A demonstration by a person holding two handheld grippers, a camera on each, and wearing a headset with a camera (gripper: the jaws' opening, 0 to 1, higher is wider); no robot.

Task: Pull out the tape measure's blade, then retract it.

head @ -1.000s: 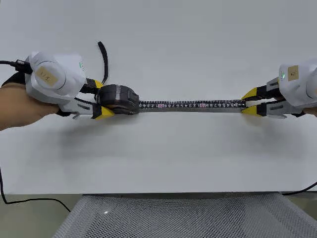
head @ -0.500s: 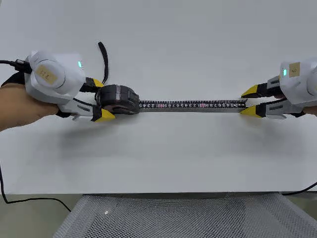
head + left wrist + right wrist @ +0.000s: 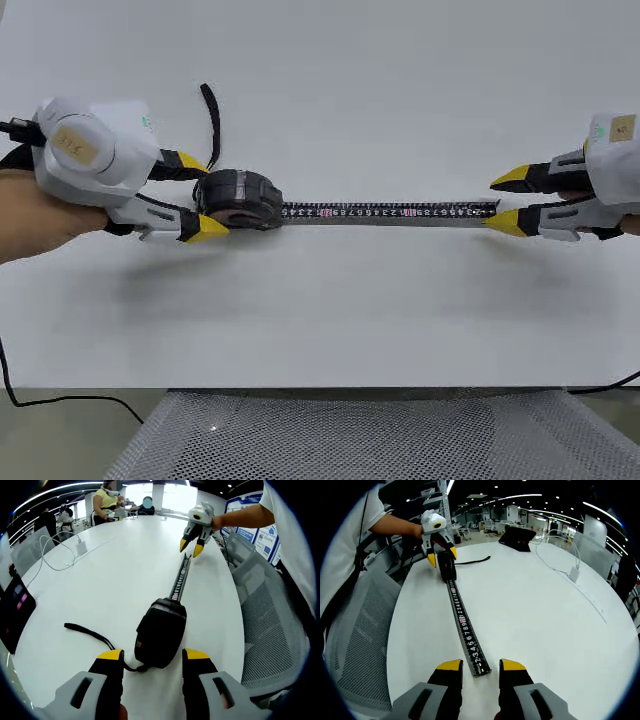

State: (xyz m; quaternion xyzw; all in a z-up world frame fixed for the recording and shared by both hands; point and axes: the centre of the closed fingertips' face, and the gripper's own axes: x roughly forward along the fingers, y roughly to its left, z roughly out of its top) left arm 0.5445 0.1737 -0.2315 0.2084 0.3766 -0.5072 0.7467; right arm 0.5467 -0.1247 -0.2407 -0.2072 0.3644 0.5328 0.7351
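My left gripper [image 3: 203, 196]: fingers spread, loosely flanking the rear of the tape measure [image 3: 240, 199]. The blade [image 3: 390, 211] lies along the bench [image 3: 350, 90], straight ahead of both grippers. Right gripper [image 3: 495, 205]: fingers spread, with the blade's tip loose between them and nearest this side.

Bright, even overhead light casts soft shadows on the white table [image 3: 400, 100]; gripper views bend at edges.

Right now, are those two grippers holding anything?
Left gripper: open, tape measure case sits ungripped between its jaws.
Right gripper: open, blade tip lying free between its jaws.
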